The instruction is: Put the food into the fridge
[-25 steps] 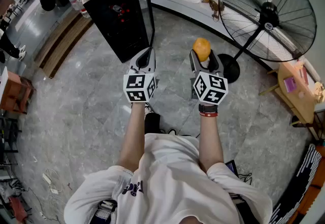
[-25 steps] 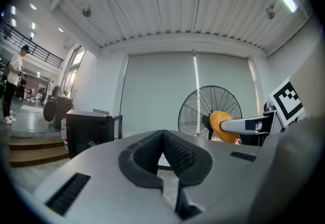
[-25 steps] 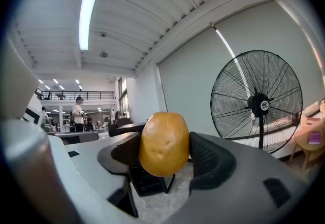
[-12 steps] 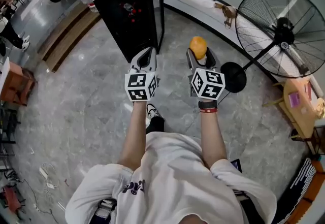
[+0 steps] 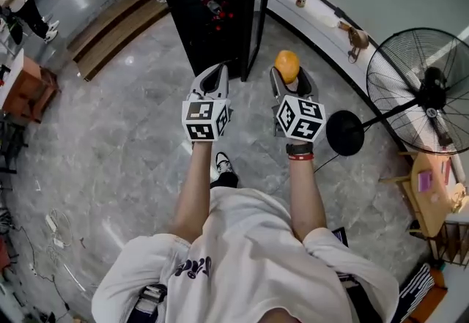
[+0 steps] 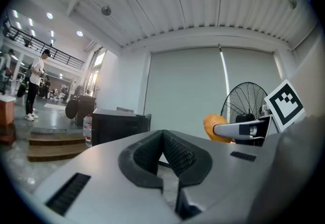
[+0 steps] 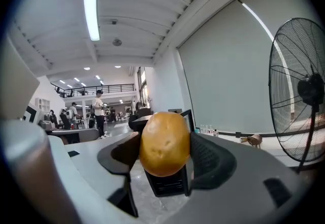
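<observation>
A yellow-orange round food item point(image 5: 286, 65) sits between the jaws of my right gripper point(image 5: 288, 77), which is shut on it. In the right gripper view the food point(image 7: 164, 142) fills the gap between the dark pads. My left gripper point(image 5: 212, 80) is held level beside it, shut and empty; its pads point(image 6: 175, 153) meet at the tip. The black fridge point(image 5: 216, 17) stands just ahead of both grippers with its door point(image 5: 258, 14) swung open. It also shows as a dark box point(image 6: 119, 125) in the left gripper view, with the food point(image 6: 213, 125) at the right.
A big standing fan point(image 5: 425, 94) with a round base point(image 5: 344, 132) is at the right. A white ledge point(image 5: 315, 17) with small bottles runs along the wall. Wooden steps point(image 5: 117, 25) lie left of the fridge. A small wooden table point(image 5: 429, 197) stands far right. People stand in the distance.
Both grippers have travelled forward toward the fridge, which is now closer and more central. The fan has slid away to the right. The right gripper's hold on the food is unchanged.
</observation>
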Motion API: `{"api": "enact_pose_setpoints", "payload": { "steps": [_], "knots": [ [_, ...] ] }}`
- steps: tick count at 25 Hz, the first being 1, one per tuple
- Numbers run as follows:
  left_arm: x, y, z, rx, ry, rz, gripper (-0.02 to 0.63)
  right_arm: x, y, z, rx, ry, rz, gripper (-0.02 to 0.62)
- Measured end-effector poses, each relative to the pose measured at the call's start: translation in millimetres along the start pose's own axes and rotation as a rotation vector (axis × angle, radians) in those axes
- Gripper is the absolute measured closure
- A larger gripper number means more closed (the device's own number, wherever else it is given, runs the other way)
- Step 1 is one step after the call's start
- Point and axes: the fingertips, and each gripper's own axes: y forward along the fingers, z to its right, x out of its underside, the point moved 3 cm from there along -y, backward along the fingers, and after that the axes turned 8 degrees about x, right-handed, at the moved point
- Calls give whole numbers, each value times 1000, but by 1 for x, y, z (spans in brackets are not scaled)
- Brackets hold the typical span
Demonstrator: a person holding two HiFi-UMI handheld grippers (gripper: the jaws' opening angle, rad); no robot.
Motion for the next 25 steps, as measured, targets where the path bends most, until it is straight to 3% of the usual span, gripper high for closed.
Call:
{"api": "enact_pose_setpoints", "payload": {
  "steps": [16, 25],
  "knots": [
    [-23, 38, -139, -91, -28, 20, 588, -16, 134, -95, -146, 22, -45, 275],
    [-13, 69, -220, -114, -22, 0, 588, -2, 214, -152, -222, 16, -91, 273]
  ]
}}
